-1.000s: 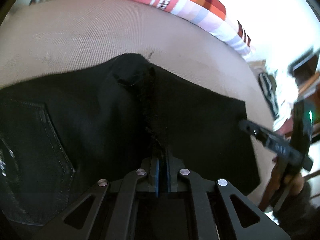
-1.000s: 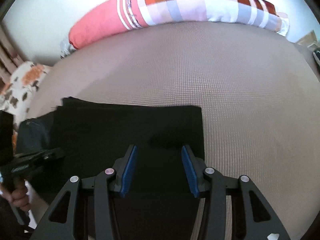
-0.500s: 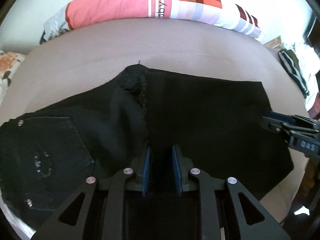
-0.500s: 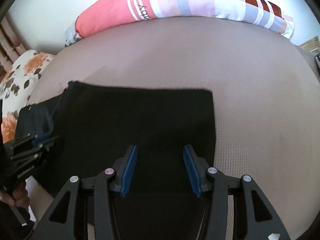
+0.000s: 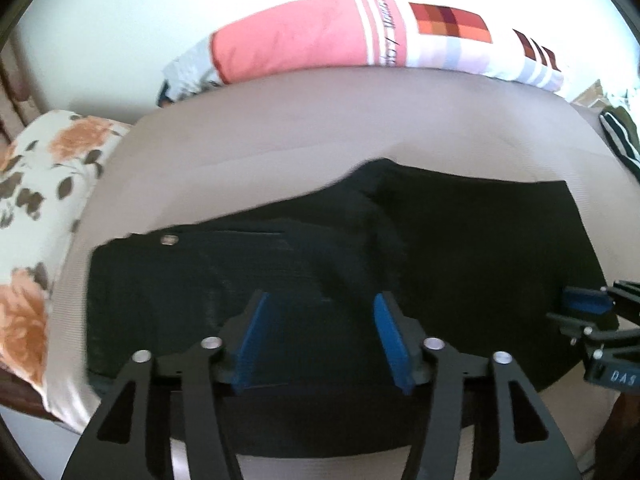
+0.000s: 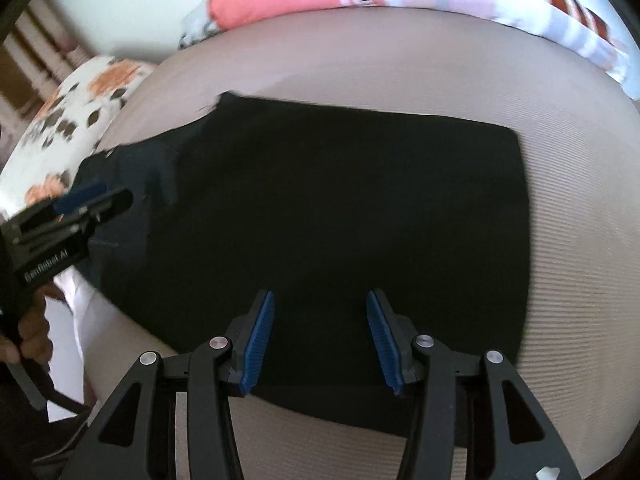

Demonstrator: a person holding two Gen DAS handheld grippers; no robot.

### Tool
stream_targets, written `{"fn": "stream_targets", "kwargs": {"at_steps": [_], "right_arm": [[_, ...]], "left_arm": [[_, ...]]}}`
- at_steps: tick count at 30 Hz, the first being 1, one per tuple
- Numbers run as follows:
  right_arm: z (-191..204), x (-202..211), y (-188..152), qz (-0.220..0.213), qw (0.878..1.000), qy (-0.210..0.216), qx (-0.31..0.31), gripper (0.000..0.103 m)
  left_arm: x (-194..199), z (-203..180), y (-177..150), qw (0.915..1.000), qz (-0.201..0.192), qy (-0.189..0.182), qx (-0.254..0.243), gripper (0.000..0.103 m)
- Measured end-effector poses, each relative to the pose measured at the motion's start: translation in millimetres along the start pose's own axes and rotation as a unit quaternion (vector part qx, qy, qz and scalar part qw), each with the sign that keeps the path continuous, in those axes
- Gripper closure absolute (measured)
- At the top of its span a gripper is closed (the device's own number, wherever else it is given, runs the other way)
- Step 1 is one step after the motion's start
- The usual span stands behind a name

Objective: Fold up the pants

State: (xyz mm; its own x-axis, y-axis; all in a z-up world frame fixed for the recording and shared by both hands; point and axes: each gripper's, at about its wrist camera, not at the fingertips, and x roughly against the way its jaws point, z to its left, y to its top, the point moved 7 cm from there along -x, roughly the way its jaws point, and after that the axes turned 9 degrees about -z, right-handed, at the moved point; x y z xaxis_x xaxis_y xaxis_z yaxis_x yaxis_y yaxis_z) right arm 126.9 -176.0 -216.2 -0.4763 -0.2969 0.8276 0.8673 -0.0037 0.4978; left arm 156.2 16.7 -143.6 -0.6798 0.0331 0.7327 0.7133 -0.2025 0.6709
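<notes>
While black pants (image 5: 460,240) lie folded on bed (image 6: 400,76), left gripper (image 5: 320,344) and right gripper (image 6: 320,340) gape wide (both empty).

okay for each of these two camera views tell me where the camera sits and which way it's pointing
Left wrist: on the left gripper, facing the waist end of the black pants on the bed; right gripper at right.
Right wrist: on the right gripper, facing the folded leg end.
Shared: pants, striped pillow, floral cushion.
</notes>
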Motion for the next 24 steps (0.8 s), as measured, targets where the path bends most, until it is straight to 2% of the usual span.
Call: {"fn": "stream_targets", "kwargs": {"at_steps": [3,8,13,17,20,24], "right_arm": [[27.9,-9.7,0.6,0.013,1.000,0.021,0.017,0.056],[61.1,-22.1,3.9,0.024,0.998,0.041,0.036,0.055],[76.7,-32.5,14.6,0.037,0.997,0.063,0.027,0.051],[87.7,-41.7,25.5,0.044,0.996,0.070,0.021,0.051],[96.9,-48.5,32.5,0.048,0.996,0.072,0.020,0.051],[102.8,-54.3,42.4,0.058,0.995,0.084,-0.002,0.050]], "left_arm": [[10.3,27.4,4.4,0.9999,-0.007,0.001,0.009,0.040],[16.7,96.7,13.0,0.9970,-0.005,-0.009,0.077,0.038],[8.2,172.4,7.3,0.9901,0.022,-0.016,0.138,0.037],[-6.3,218.2,-6.1,0.9867,0.039,-0.015,0.157,0.037],[-19.9,240.0,-18.7,0.9817,0.052,-0.046,0.178,0.037],[-39.4,250.6,-35.1,0.9670,0.070,-0.114,0.216,0.037]]}}
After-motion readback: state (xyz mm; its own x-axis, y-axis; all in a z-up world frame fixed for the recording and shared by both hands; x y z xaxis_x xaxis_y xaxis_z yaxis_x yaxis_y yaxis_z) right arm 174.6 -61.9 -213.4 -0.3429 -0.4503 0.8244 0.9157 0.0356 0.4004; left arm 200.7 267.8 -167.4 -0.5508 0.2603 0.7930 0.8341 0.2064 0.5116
